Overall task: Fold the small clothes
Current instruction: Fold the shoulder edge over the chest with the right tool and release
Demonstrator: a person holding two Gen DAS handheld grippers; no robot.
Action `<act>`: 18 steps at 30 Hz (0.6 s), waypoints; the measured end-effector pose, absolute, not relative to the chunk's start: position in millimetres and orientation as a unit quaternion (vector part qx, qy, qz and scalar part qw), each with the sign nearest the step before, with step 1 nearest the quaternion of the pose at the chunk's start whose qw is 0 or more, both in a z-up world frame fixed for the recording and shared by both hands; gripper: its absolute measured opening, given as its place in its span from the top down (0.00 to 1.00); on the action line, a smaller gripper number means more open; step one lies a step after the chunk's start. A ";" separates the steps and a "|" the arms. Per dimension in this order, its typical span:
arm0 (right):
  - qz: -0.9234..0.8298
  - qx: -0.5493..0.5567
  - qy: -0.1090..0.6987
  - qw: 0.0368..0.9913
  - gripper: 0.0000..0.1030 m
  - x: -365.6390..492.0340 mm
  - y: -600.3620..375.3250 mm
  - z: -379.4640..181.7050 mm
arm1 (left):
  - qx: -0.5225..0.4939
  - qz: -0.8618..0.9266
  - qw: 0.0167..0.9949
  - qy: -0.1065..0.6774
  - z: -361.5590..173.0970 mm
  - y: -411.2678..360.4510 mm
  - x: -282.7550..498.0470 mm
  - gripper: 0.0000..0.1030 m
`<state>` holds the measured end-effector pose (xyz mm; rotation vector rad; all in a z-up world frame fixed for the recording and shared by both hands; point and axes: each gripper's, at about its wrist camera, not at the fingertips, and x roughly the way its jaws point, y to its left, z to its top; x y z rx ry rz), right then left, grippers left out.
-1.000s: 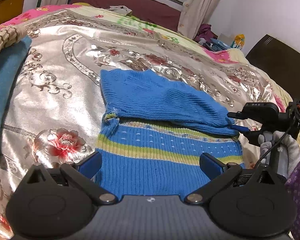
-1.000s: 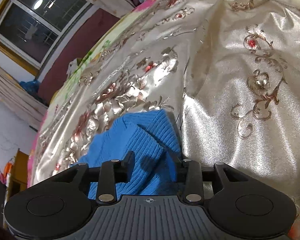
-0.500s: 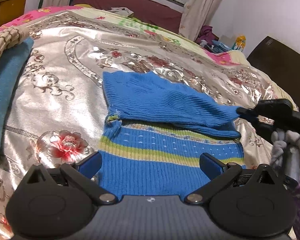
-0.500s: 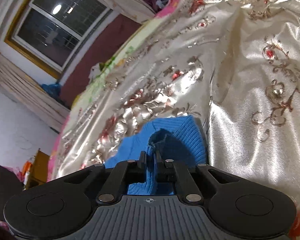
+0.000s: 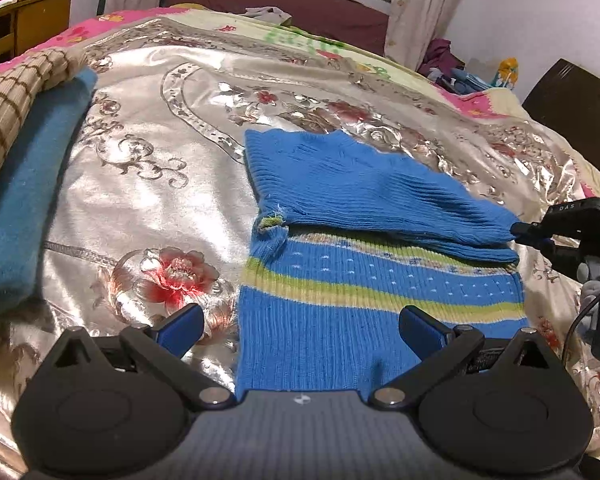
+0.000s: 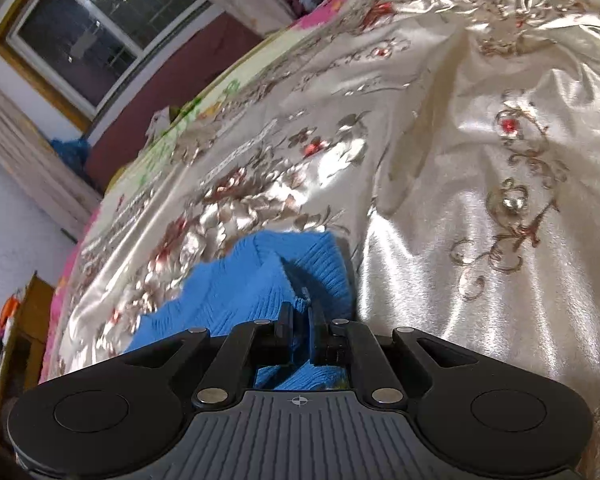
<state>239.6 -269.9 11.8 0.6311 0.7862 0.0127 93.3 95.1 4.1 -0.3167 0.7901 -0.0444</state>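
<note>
A small blue knitted sweater (image 5: 360,184) with green and yellow stripes lies on the shiny floral bedspread (image 5: 148,200), its top part folded down over the striped part. My left gripper (image 5: 300,320) hangs open just above the sweater's near hem, its blue pads apart and touching nothing. At the fold's right corner my right gripper (image 5: 520,234) pinches the blue knit. In the right wrist view the right gripper (image 6: 302,320) has the sweater (image 6: 228,292) between its narrow jaws, which are opening slightly, and the pinched edge stands up in a small ridge.
A folded teal blanket (image 5: 28,200) and a checked brown cloth (image 5: 4,108) lie at the bed's left edge. A wooden cabinet (image 5: 28,20) stands at the far left, a dark headboard (image 5: 572,112) at the right, and a window (image 6: 100,32) behind the bed. A gloved hand (image 5: 596,280) holds the right gripper.
The right gripper's jaws, apart a second ago, have come together on the fold's right corner and drawn it a little outward and up. The left gripper has stayed in place.
</note>
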 end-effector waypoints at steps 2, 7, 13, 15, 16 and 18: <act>-0.008 0.266 0.376 0.888 0.88 238.0 -266.6 16.9 | -0.148 -0.024 0.912 0.383 4.1 94.1 92.4 0.00; 0.038 0.154 0.356 0.921 0.87 217.7 -234.7 33.4 | -0.152 -0.025 0.910 0.385 0.7 96.6 90.6 0.00; 0.208 -0.011 0.351 0.913 0.71 203.7 -143.4 26.5 | -0.154 -0.021 0.913 0.378 5.7 104.6 84.5 0.00; 0.240 -0.065 0.343 0.906 0.67 202.1 -118.1 19.2 | -0.147 -0.019 0.914 0.376 7.9 108.2 80.6 0.00; 0.254 -0.088 0.341 0.901 0.67 202.2 -107.7 15.3 | -0.143 -0.018 0.915 0.376 8.3 110.5 78.2 0.00; 0.274 -0.118 0.348 0.888 0.67 205.6 -92.3 7.8 | -0.142 -0.016 0.914 0.380 7.1 115.3 74.9 0.00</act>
